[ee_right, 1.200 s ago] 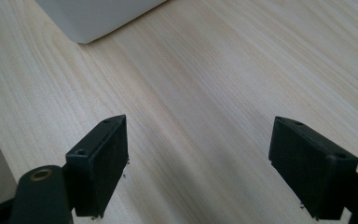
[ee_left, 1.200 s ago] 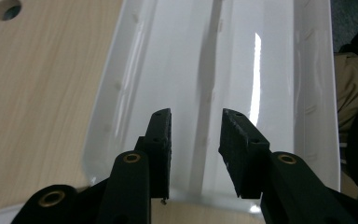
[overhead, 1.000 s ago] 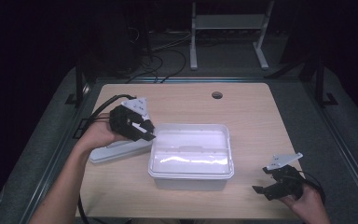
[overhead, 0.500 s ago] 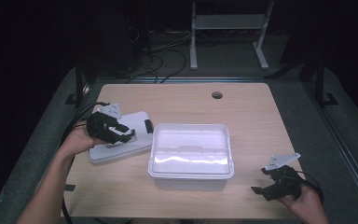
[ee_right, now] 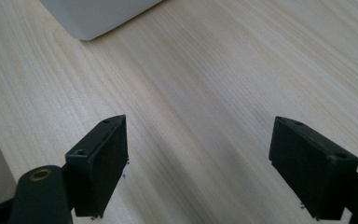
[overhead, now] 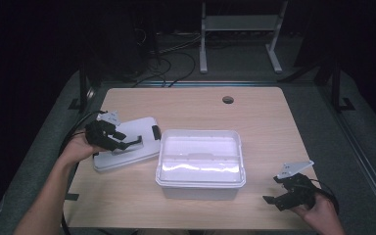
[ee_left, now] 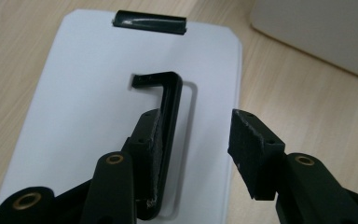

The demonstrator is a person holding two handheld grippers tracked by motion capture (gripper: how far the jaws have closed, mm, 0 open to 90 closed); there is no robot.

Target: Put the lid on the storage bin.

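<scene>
Lid [overhead: 127, 144] off, flat at frame left beside open bin [overhead: 200, 161]. Left gripper [overhead: 120, 142] fingers released astride lid's handle [ee_left: 168, 107]; right gripper [overhead: 280, 196] spread, empty. Lifting seemingly left.

1. My table [overhead: 196, 110] is light wood with a round hole [overhead: 228, 100] near its far edge.
2. A white open container [overhead: 200, 161] sits at the middle of the table, toward the near side.
3. Just left of the container lies its flat white lid [overhead: 127, 147], with a black latch [overhead: 156, 132] on the end nearest the container.
4. My left gripper [overhead: 123, 145] rests over the lid's middle, its jaws parted around the lid's black handle [overhead: 134, 142]; my hand holds it from the left.
5. My right gripper [overhead: 274, 196] hovers at the near right corner, jaws apart, well clear of the container.
6. Beyond the far edge, cables [overhead: 171, 58] trail on the dark floor [overhead: 240, 78] beside a white stand [overhead: 240, 29].
</scene>
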